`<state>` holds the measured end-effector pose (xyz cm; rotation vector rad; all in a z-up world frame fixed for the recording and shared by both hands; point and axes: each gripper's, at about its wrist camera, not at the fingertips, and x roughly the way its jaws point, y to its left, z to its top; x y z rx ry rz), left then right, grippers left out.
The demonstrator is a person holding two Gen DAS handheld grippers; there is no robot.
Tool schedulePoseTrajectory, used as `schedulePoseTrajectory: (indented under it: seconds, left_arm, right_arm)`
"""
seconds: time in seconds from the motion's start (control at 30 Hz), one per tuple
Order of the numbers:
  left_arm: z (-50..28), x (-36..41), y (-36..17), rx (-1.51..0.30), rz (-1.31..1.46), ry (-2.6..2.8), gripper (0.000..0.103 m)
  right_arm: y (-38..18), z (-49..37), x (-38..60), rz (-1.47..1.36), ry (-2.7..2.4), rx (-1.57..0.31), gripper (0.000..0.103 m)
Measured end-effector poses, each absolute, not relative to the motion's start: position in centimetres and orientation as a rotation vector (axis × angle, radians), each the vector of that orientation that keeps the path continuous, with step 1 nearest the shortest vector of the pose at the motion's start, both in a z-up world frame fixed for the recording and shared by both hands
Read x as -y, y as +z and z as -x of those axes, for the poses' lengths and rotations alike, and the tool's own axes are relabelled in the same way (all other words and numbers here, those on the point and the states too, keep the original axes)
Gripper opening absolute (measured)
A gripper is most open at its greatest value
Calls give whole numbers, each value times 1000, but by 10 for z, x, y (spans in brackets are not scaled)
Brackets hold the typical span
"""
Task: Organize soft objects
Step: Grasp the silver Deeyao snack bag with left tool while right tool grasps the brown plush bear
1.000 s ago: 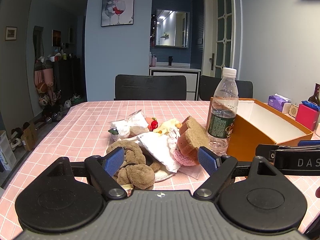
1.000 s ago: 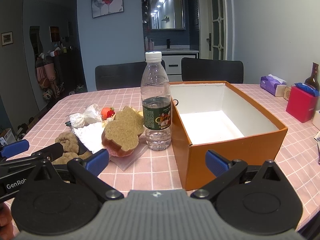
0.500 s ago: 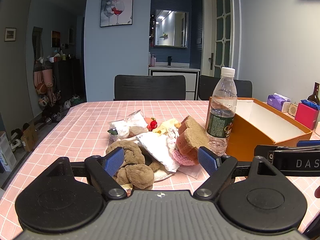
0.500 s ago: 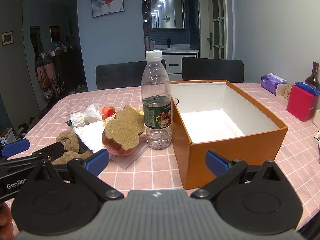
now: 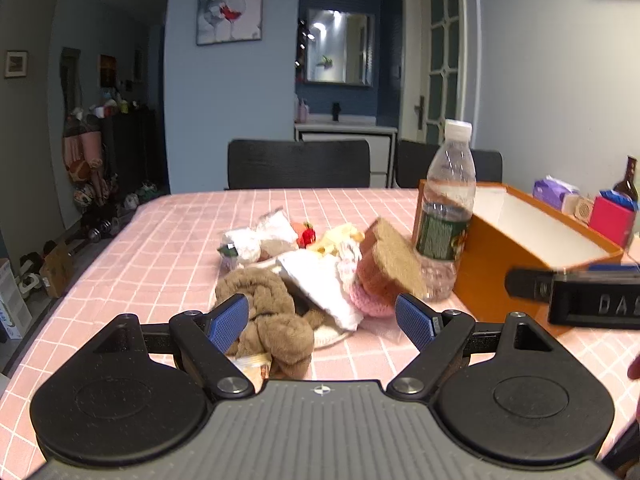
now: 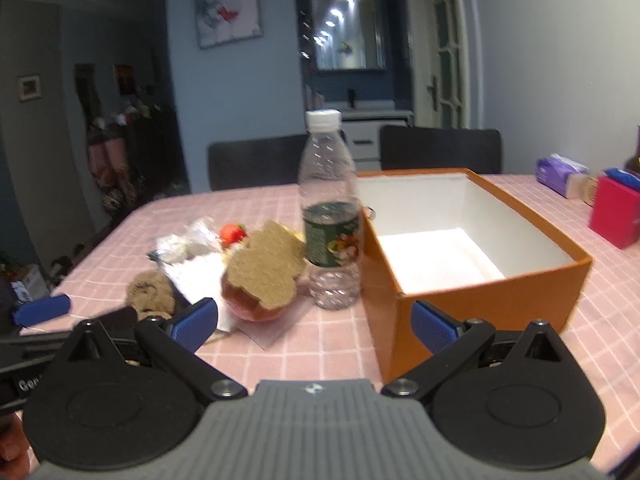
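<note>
1. Pink checked tablecloth [image 5: 168, 236] covers a dining table in a blue-walled room, with dark chairs at the far edge.
2. Soft things lie heaped at the centre of the left wrist view: a brown plush toy [image 5: 276, 320] at lower centre, a white cloth [image 5: 320, 280] draped over it, and a toast-shaped plush [image 5: 390, 264] leaning on a pink knitted piece [image 5: 366, 300].
3. These should handle as light, limp and squashy. They are not fragile, but a shallow pinch would probably slip off the pile.
4. My judgement is to take the brown plush toy across a thick rolled part, and the toast-shaped plush by its edge, through its thickness.
5. Left gripper [image 5: 324, 320] hangs over the near side of the heap with jaws spread wide and nothing between them; its left pad sits just beside the brown plush.
6. Right gripper [image 6: 314, 324] is likewise wide apart and empty, low in its frame, facing the gap between heap and box.
7. Orange box [image 6: 492, 292], open and empty with a white inside, fills the right of centre and looks the likely destination.
8. Water bottle [image 6: 330, 216] stands upright between heap and box, touching or nearly touching the toast plush, so it could tip.
</note>
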<state>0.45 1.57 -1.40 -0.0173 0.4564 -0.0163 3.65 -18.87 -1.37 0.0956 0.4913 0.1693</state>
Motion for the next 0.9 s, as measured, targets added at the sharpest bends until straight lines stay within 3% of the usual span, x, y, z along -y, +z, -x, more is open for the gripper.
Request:
schedulePoseTrajectory:
  seconds: [0.07,0.17,0.3,0.4,0.47,0.6,0.67,0.9]
  left_arm:
    - [-4,-23,-19,-485,32,-32,85]
    - [-5,-36,-27,-535,77,-40,83]
    - [-6,-54,-38,-611,104,-12,82]
    - [-9,-67,-49,-668,119,43,84]
    - [-13,-74,-56,-712,129,74,90]
    - [-17,-83,-67,-786,135,117,91]
    - [-18,-86,-70,-801,175,108,97]
    - [-25,-77,-83,-847,142,113,98]
  right_arm:
    - [-16,-37,185,-83,198,-473,100]
    - [-20,-39,175,-49,237,-466,98]
    - [-29,-46,158,-8,317,-485,85]
    - [-40,-54,144,18,369,-525,79]
    - [-50,-61,135,29,387,-563,79]
    - [-64,-72,124,35,404,-625,80]
    - [-69,-76,121,28,413,-651,80]
    - [-83,-88,116,24,412,-705,80]
